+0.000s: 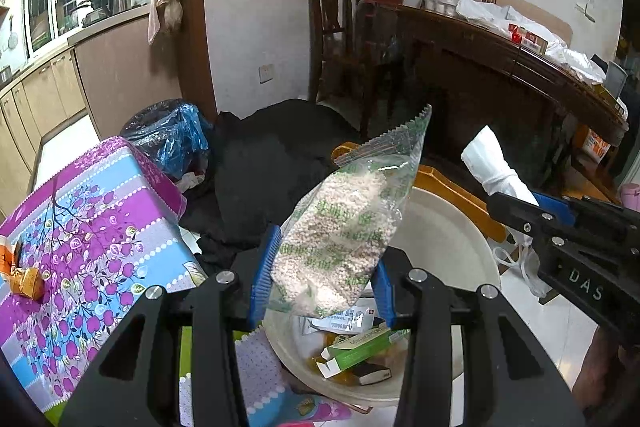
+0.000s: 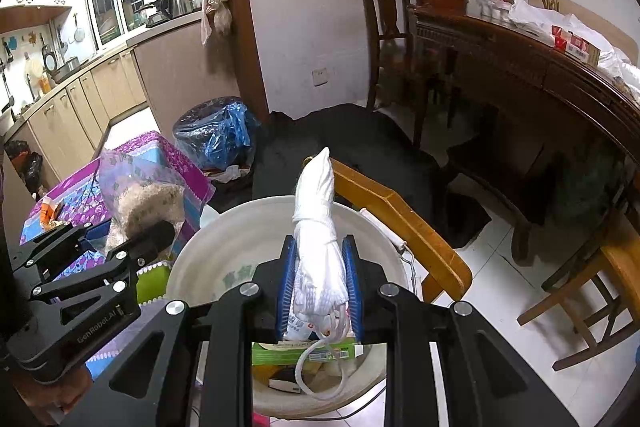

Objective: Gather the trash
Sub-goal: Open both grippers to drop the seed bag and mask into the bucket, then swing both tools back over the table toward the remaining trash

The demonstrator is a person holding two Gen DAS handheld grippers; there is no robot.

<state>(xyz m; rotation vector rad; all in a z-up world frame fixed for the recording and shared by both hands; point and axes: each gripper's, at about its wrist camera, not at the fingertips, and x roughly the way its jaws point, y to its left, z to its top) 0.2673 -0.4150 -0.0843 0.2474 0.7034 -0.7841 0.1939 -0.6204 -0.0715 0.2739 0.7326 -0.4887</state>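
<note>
From my left tool [image 1: 322,269], clenched on a bag of grains [image 1: 340,227], the basin [image 1: 452,227] sits just below, ready for the drop. From my right tool [image 2: 320,291], gripping a white bundle [image 2: 318,227], the same basin [image 2: 240,223] lies beneath, so both pieces hang over it.
</note>
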